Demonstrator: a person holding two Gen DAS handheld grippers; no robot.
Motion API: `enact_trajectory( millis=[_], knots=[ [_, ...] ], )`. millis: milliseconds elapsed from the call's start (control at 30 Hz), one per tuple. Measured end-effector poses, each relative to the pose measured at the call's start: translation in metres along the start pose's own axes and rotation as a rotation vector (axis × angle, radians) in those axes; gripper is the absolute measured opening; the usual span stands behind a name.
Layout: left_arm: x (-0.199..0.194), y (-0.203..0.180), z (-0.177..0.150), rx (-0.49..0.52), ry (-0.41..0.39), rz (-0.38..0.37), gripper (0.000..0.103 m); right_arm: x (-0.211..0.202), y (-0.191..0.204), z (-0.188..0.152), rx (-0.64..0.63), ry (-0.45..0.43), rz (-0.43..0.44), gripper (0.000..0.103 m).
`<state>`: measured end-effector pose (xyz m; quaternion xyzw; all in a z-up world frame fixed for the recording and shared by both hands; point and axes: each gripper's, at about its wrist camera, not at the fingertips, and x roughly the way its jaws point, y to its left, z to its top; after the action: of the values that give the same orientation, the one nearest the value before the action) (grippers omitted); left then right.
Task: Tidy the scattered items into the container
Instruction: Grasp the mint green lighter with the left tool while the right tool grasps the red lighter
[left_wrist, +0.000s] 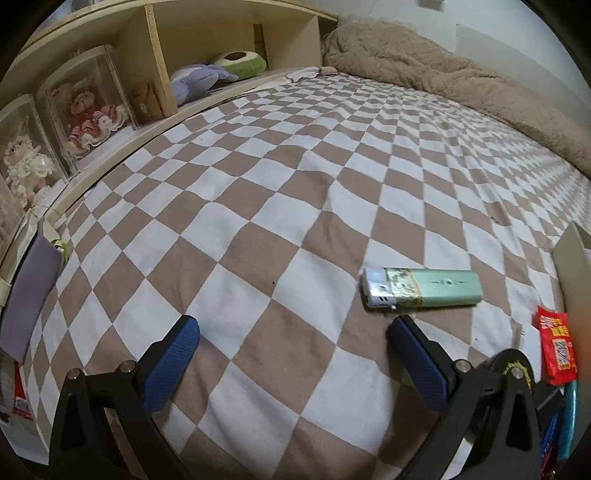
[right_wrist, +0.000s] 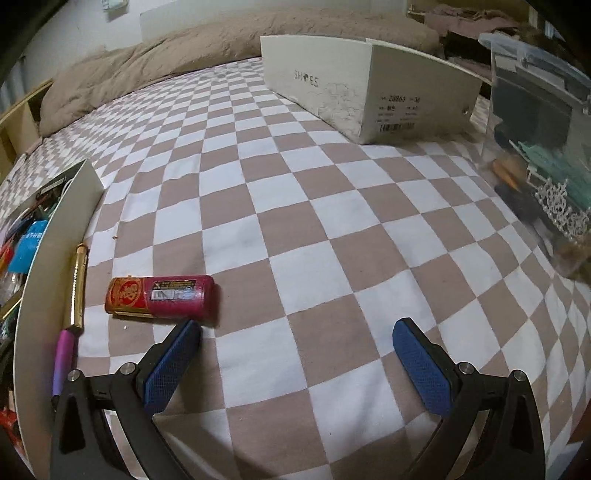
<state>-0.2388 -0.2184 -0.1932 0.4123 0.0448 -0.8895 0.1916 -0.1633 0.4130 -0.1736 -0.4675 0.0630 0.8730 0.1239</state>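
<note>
Jaws wide on both our grippers, left gripper (left_wrist: 293, 325) and right gripper (right_wrist: 295, 326), nothing held. Box (right_wrist: 48, 236) at left already holds several items. We judge remaining: green lighter (left_wrist: 423, 288), red lighter (right_wrist: 160, 297), pen (right_wrist: 72, 310) beside box wall, all on bed (right_wrist: 295, 221).

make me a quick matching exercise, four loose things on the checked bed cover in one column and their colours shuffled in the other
Things:
1. lighter
2. cylinder tin
3. shoe box lid
4. slim tube next to the container wall

Colours:
A. gold
B. white
C. pale green with a silver head
D. dark red with a gold label

Pairs: 1-C, 2-D, 3-B, 4-A

Both the left tool and the right tool are open and hold nothing.
</note>
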Motion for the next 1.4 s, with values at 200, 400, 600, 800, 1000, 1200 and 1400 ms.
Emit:
enact_trajectory(
  millis=[200,400,600,800,1000,1200,1400],
  knots=[
    [-0.007,-0.022,-0.006,0.125,-0.007,-0.116,0.103,-0.007,0.022,0.001,-0.066,-0.010,0.147,0.103],
    [0.002,-0.032,0.004,0.151,0.044,-0.122,0.103,-0.007,0.039,-0.001,-0.066,0.004,0.211,0.103],
    [0.006,-0.035,0.011,0.138,0.090,-0.136,0.103,-0.001,0.054,-0.002,-0.131,0.021,0.155,0.103],
    [0.009,-0.037,0.027,0.017,0.208,-0.184,0.103,0.000,0.051,0.000,-0.103,0.018,0.183,0.103],
    [0.018,-0.058,0.039,-0.042,0.304,-0.151,0.103,0.003,0.044,0.002,-0.072,0.011,0.212,0.103],
    [0.027,-0.071,0.040,-0.092,0.292,-0.037,0.103,0.003,0.041,0.002,-0.048,0.008,0.227,0.103],
    [0.026,-0.079,0.032,-0.096,0.228,0.029,0.103,-0.002,0.043,0.002,-0.041,-0.011,0.240,0.103]
  ],
)
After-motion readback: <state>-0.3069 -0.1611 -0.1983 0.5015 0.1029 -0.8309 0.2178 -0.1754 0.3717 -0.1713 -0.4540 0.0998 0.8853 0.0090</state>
